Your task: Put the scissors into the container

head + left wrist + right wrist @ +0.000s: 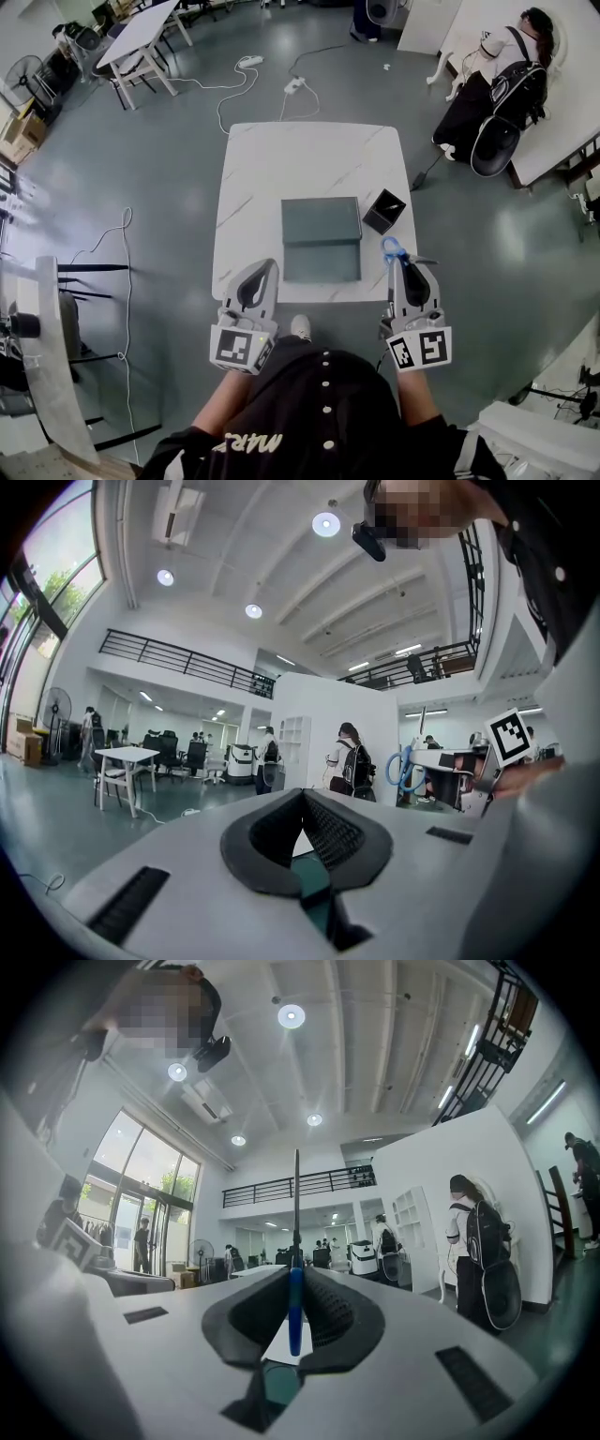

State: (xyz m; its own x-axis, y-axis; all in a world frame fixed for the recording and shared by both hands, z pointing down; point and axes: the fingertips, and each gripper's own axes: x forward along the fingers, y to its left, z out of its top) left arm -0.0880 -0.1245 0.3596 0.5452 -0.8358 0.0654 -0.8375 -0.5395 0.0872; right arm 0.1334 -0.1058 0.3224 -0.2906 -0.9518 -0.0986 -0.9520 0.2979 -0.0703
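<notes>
The person stands at the near edge of a white, marble-patterned tabletop [281,159] with one tool in each hand, both held about level and pointing across it. The right tool [396,264] is clamped on a pair of blue-handled scissors [392,247]. In the right gripper view the blue handle [295,1309] sits pinched between the dark ribbed pads, and a thin dark blade rises straight up from it. From above, the scissors hang over the near right corner of the tabletop, clear of the surface, with the blue loops just past the tool's tip.

The left tool [264,266] hovers over the near edge, left of centre. Its jaws are together at the tips with nothing between them, as the left gripper view [302,794] shows.

A small black square open-topped container [384,211] stands near the right edge, just beyond the scissors. Right beside it, a flat grey-green rectangular box [322,239] lies in the middle of the tabletop, nearer the near edge. From here I can't tell whether the box is open or closed.
</notes>
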